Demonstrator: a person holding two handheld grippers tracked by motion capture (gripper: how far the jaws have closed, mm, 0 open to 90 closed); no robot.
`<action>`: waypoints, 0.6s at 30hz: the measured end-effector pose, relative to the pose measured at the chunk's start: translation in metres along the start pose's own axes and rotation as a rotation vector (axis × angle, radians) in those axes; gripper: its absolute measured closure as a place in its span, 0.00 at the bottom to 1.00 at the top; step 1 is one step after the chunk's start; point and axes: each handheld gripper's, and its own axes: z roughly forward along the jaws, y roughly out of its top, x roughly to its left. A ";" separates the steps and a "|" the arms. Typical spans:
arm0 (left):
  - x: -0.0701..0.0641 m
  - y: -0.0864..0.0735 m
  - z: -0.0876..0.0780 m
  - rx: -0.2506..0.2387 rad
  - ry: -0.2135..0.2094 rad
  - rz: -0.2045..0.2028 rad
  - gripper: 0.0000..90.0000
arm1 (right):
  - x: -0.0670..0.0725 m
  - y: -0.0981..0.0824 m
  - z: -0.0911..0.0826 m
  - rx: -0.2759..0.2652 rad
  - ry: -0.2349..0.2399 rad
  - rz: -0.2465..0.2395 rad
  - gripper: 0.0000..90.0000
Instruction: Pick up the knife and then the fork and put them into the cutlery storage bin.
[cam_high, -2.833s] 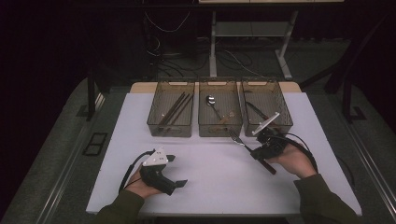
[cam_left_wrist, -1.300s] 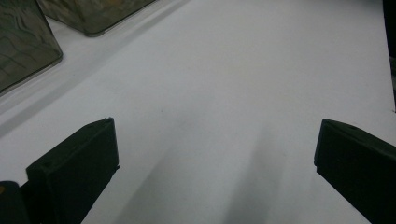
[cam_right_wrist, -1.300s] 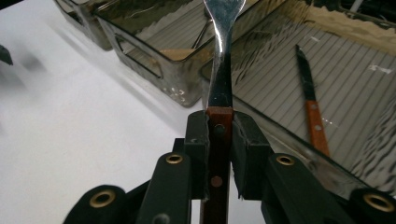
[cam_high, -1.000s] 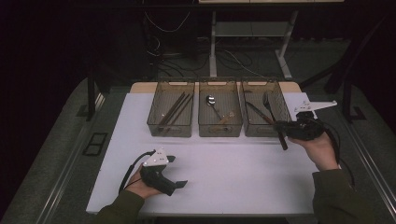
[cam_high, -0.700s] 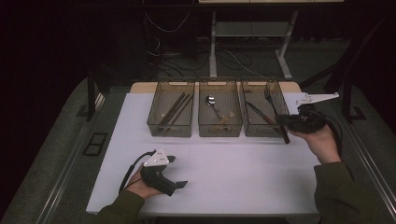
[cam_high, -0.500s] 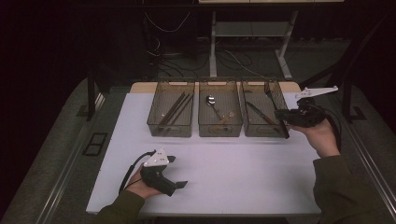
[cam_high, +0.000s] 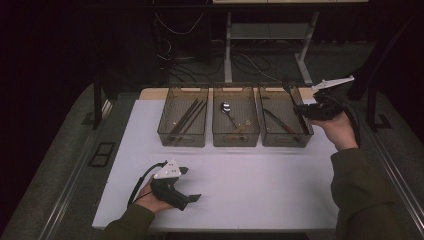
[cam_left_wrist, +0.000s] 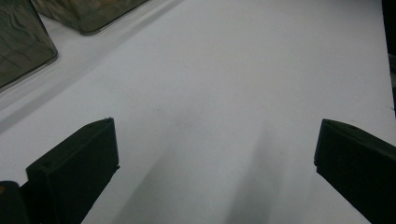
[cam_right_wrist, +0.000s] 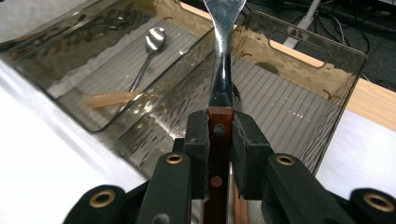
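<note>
My right gripper (cam_high: 305, 111) hovers at the right edge of the right bin (cam_high: 285, 141), shut on the brown wooden handle of a metal utensil (cam_high: 286, 89). In the right gripper view its jaws (cam_right_wrist: 219, 135) pinch the handle, and the steel shaft of the utensil (cam_right_wrist: 222, 60) points up over the right bin (cam_right_wrist: 317, 51). More cutlery (cam_high: 275, 121) lies in that bin. My left gripper (cam_high: 191, 184) rests on the white table near the front left, open. The left gripper view shows its jaws (cam_left_wrist: 215, 158) wide apart over bare tabletop.
Three smoky plastic bins stand in a row at the back of the white table (cam_high: 260, 190). The left bin (cam_high: 182, 139) holds dark sticks (cam_high: 187, 115). The middle bin (cam_high: 235, 140) holds a spoon (cam_high: 226, 107), which also appears in the right gripper view (cam_right_wrist: 154, 39).
My right gripper has carried the utensil from the table in front of the bins up and to the right side of the right bin. The left gripper has stayed still.
</note>
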 end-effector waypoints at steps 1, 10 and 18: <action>0.000 0.000 0.000 0.000 -0.001 0.000 0.00 | -0.002 0.002 0.003 0.002 -0.008 -0.002 0.86; 0.000 0.000 -0.001 -0.007 -0.003 -0.004 0.00 | -0.015 0.007 0.027 0.054 -0.051 0.027 0.86; 0.000 0.000 -0.001 -0.009 -0.003 -0.004 0.00 | -0.026 0.006 0.044 0.104 -0.082 0.062 0.86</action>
